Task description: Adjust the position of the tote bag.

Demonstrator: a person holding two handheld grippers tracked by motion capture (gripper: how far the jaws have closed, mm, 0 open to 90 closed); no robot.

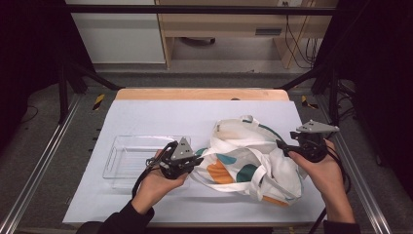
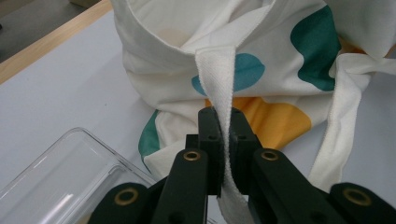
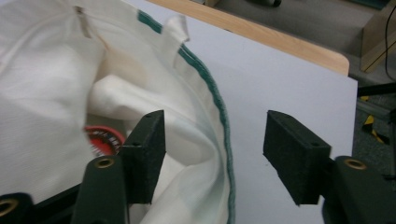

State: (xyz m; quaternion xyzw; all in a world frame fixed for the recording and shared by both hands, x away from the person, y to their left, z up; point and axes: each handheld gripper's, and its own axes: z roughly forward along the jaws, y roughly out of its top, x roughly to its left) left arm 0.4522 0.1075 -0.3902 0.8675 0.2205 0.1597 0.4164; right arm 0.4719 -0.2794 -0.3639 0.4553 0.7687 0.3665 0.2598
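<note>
Cloth bag (image 1: 246, 158), white w/ teal & orange blobs, lies crumpled on the white mat (image 1: 146, 117), right of centre. Clear tray (image 1: 127, 158) at its 9 o'clock, just beside it. Left gripper (image 1: 194, 162) sits btwn tray & bag, jaws clenched on the bag's white strap (image 2: 219, 88); strap runs up toward 12 in the left gripper view. Right gripper (image 1: 283, 147) at bag's 3 o'clock, jaws released, wide apart; bag's teal-trimmed rim (image 3: 219, 112) passes btwn them. Red round thing (image 3: 103, 137) shows inside the bag, can't tell what.
</note>
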